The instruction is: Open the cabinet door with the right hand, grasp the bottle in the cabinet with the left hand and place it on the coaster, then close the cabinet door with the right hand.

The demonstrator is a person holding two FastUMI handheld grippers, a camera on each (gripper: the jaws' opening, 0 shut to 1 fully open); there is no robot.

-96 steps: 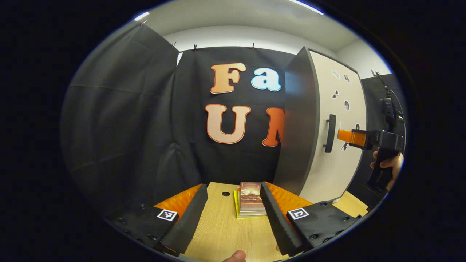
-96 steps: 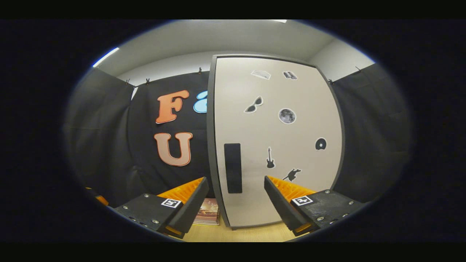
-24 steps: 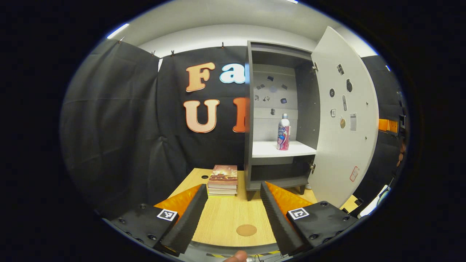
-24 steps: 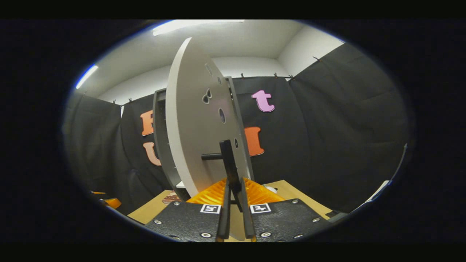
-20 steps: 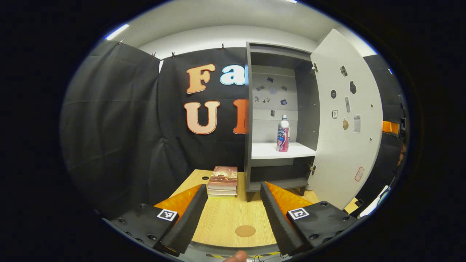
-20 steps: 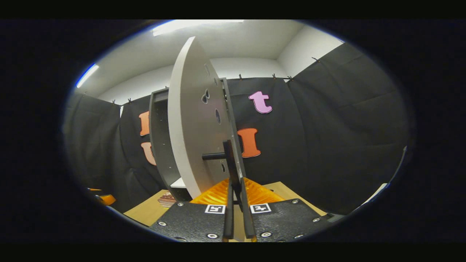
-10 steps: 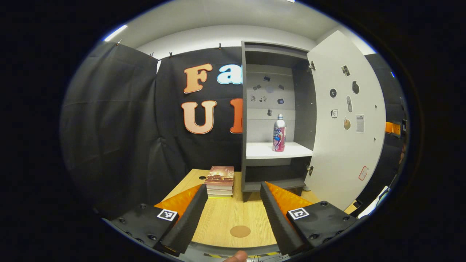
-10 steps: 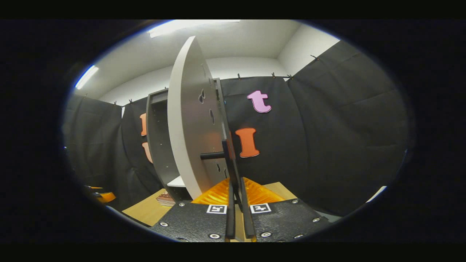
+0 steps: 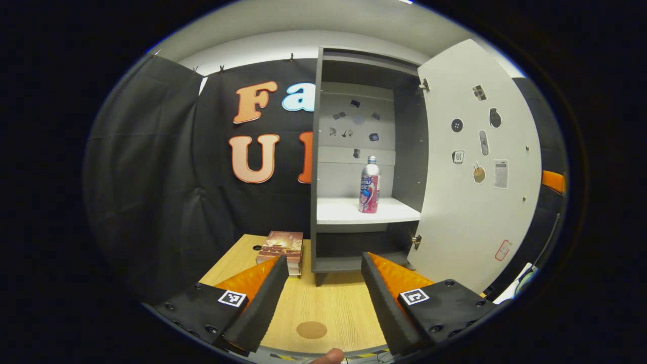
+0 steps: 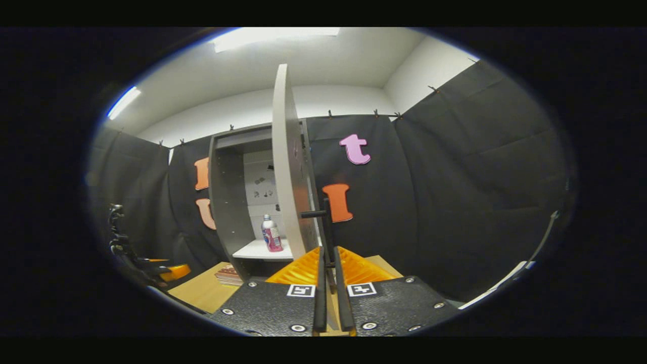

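The grey cabinet (image 9: pixel 316 151) stands open, and its white door (image 9: pixel 480 167) is swung out to the right. A pink and silver bottle (image 9: pixel 369 184) stands upright on the white shelf (image 9: pixel 343 211). A round brown coaster (image 9: pixel 311 329) lies on the wooden table (image 9: pixel 333 303), close in front of my left gripper (image 9: pixel 323 283), which is open and holds nothing. In the right gripper view the door (image 10: pixel 287 162) shows edge-on. My right gripper (image 10: pixel 327 258) is shut on the black door handle (image 10: pixel 327 222). The bottle (image 10: pixel 272 234) shows past the door.
A stack of books (image 9: pixel 280 246) lies on the table, left of the cabinet's foot. Black cloth walls close the booth at the back and on both sides. An orange part of the right gripper (image 9: pixel 553 181) shows beyond the door's right edge. The left gripper (image 10: pixel 167 270) shows at the far left.
The right gripper has pulled the door further open, so it now shows edge-on and the bottle appears past it. The left gripper has swung right, toward the open cabinet.
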